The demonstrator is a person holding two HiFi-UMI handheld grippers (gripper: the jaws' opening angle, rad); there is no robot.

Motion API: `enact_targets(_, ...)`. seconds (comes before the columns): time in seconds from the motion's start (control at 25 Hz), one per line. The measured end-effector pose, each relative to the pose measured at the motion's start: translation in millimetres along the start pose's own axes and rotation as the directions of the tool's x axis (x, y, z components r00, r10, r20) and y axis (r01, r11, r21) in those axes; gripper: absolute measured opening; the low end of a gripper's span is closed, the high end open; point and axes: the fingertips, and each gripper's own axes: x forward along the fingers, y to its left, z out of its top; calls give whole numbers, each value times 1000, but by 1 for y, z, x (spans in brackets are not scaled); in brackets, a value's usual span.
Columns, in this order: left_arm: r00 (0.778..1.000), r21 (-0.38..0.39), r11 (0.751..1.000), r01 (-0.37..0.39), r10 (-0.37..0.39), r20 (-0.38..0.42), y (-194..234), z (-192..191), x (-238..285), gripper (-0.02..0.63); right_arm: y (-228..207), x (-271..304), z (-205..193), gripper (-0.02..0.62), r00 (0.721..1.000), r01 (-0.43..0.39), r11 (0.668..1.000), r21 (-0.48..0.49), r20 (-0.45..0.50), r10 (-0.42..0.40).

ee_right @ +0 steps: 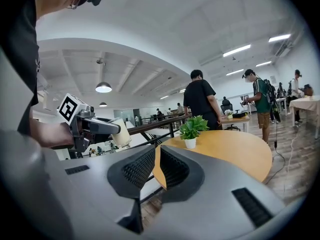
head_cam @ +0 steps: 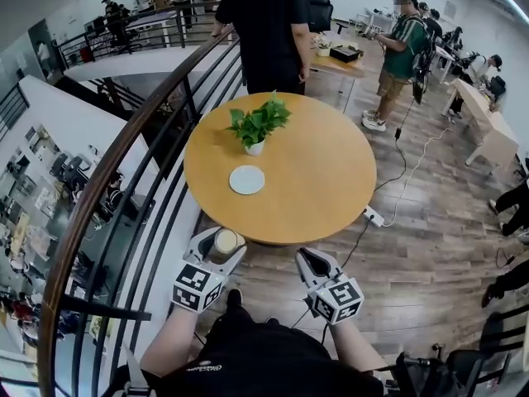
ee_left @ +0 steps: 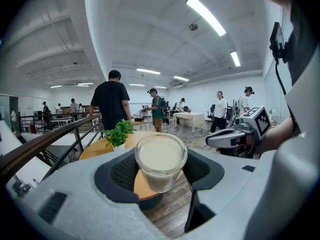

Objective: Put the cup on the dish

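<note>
Wooden floorboards run beneath us, and ahead stands the round, light-brown wooden counter, bare but for a flat white round dish and a small green potted plant just behind it.

Our left tongs are spread wide and pinch the clear cup by its sides. The cup is off the counter, short of its near edge and well apart from the dish. Its top is creamy white, and we cannot tell whether that is liquid or a lid. Our right tongs are pressed together and carry nothing.

We judge the near rim of the counter to be the first hazard: carried too low, the base of the cup would knock against it and twist in the pads. A tilt on the way could spill the contents if they are liquid. Reaching too far would push the cup into the plant's leaves or off the far side of the dish.

Open room is lopsided. The dark metal railing crowds our left. To the right lies clear floor, but a white power strip with its cable sits near the counter's foot. A person in a black shirt stands at the far edge.
</note>
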Motion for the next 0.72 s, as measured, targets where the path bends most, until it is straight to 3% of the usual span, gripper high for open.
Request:
enact_targets(0.24, 1000, -14, 1000, -22, 21, -13, 29, 3, 22, 265, -19, 31, 6, 31, 1000, -20, 1000, 4, -4, 20)
enact_targets(0.52, 999, -23, 1000, -8, 7, -32, 75, 5, 63, 265, -55, 93, 30, 31, 1000, 16, 1000, -13, 19, -16)
enact_targets(0.72, 999, -21, 1000, 13, -14, -42, 117, 14, 93, 265, -82, 143, 55, 31, 994, 89, 996, -23, 58, -88)
